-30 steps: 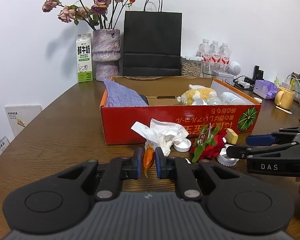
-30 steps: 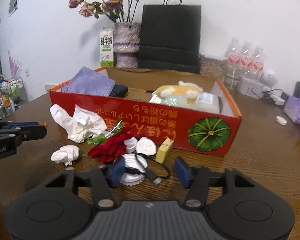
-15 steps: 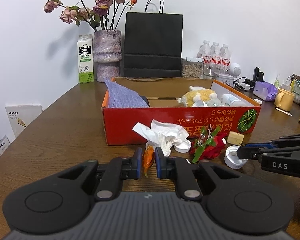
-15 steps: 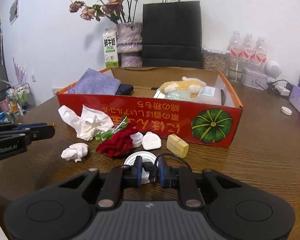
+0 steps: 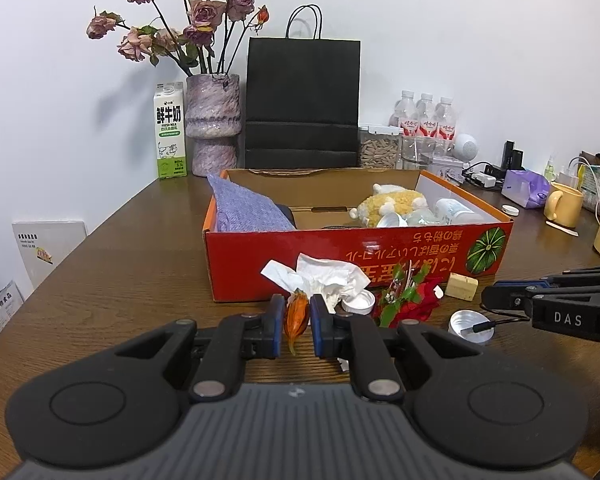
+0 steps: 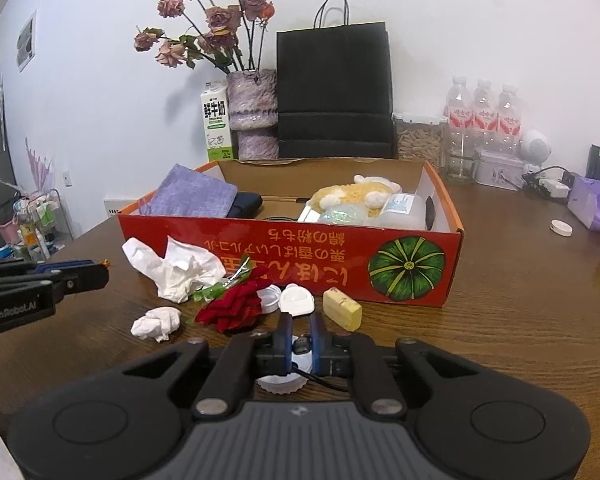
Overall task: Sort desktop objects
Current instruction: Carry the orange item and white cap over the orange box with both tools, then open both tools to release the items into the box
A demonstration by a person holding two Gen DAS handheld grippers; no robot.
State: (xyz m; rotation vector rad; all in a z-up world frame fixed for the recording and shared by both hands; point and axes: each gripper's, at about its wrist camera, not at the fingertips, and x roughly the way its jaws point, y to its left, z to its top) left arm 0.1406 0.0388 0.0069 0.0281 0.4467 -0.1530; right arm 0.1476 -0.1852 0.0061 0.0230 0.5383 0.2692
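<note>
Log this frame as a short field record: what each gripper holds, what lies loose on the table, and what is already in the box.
left gripper: shut on orange bud
right gripper: shut on black cable, above the metal lid
loose in front of box: crumpled tissue, small tissue wad, red rose, white caps, yellow block
red box contents: purple cloth, plush toy, clear bottle
surface: wooden table

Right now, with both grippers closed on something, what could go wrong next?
The right gripper pinches a black cable lying across the ribbed lid; lifting could drag the lid. The cable's loose end might also snag the red rose. The small orange item in the left gripper looks soft and could slip.
</note>
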